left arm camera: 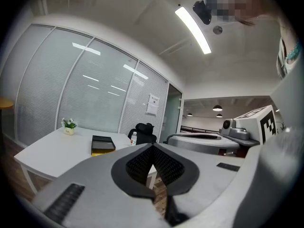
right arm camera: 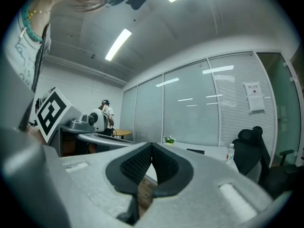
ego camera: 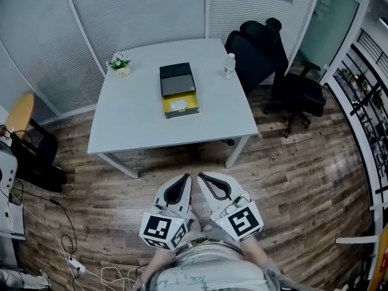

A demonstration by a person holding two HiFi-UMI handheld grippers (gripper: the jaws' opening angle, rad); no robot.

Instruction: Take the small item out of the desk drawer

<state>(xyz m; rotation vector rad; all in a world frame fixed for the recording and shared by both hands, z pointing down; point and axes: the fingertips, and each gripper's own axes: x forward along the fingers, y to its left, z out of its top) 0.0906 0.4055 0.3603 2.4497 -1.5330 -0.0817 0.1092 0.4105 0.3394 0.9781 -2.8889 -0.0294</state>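
On the white table (ego camera: 133,114) stands a black desk drawer box (ego camera: 176,79) with its yellow drawer (ego camera: 181,106) pulled out toward me. A small pale item (ego camera: 177,103) lies inside the drawer. My left gripper (ego camera: 187,176) and right gripper (ego camera: 201,176) are side by side close to my body, over the wooden floor and well short of the table. Both point level toward it. In the left gripper view the left gripper (left arm camera: 152,146) is shut and empty, with the drawer box (left arm camera: 102,145) far ahead. In the right gripper view the right gripper (right arm camera: 151,144) is shut with nothing in it.
A small potted plant (ego camera: 120,64) and a plastic bottle (ego camera: 229,65) stand at the table's far corners. Black office chairs (ego camera: 260,47) crowd its right side. Cables (ego camera: 66,247) trail on the floor at lower left. Railing and shelves (ego camera: 364,90) line the right.
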